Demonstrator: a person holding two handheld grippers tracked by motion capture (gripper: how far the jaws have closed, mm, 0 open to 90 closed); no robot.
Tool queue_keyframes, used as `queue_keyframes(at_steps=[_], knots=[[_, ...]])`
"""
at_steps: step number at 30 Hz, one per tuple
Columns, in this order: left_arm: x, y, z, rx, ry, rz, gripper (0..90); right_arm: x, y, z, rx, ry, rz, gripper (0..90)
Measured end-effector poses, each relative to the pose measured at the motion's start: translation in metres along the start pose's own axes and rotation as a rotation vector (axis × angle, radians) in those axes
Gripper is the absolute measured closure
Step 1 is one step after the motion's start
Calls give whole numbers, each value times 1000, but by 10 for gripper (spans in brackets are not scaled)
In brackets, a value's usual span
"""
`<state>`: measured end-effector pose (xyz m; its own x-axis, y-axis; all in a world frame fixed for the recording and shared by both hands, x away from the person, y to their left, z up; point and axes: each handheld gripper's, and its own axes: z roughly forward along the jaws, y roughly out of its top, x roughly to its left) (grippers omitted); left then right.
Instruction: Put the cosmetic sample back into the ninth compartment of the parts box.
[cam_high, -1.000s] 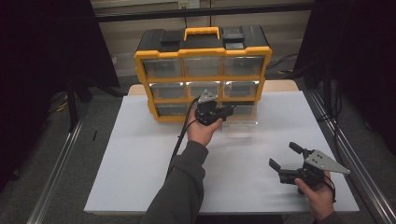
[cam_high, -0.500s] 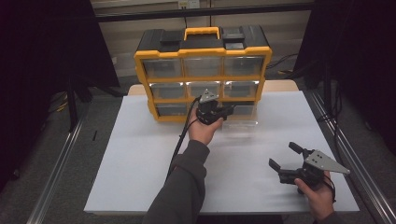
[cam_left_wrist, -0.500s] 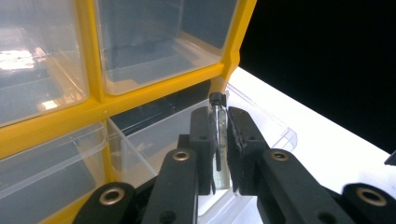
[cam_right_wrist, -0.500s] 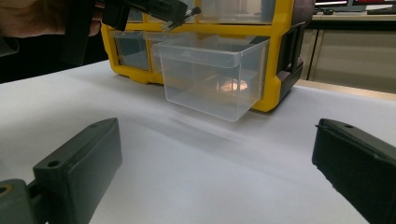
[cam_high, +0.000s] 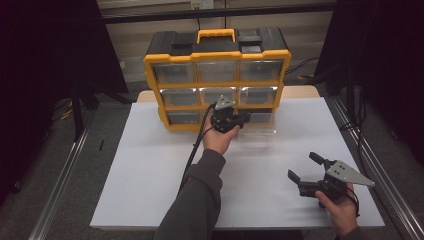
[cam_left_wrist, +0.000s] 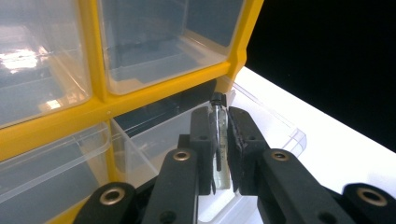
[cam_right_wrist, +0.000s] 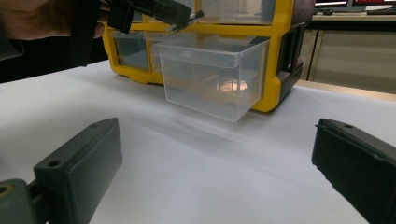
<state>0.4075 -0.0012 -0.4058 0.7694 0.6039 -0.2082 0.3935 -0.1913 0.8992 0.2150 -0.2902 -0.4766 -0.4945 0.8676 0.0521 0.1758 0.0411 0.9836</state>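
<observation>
High view, white table (cam_high: 150, 180) (dark room), yellow organizer (cam_high: 217, 55)

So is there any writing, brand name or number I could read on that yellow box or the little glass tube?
None can be read.
Yellow drawer organizer: no legible brand or label on its frame or clear drawers.
Glass vial in the left gripper: faint marks along it, too small and blurred to read.
White table cover: no print visible.

No legible text or labels anywhere.
</observation>
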Motion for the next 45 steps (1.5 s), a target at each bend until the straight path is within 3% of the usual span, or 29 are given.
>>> queue_keyframes(at_steps=[27, 39, 45], knots=[[3, 0, 9, 6, 10, -3, 813, 0, 0, 0, 3, 5, 1, 10], [3, 0, 10, 24, 12, 35, 812, 0, 0, 1, 1, 2, 3, 10], [3, -1, 13, 17, 13, 20, 812, 0, 0, 0, 3, 7, 1, 10]])
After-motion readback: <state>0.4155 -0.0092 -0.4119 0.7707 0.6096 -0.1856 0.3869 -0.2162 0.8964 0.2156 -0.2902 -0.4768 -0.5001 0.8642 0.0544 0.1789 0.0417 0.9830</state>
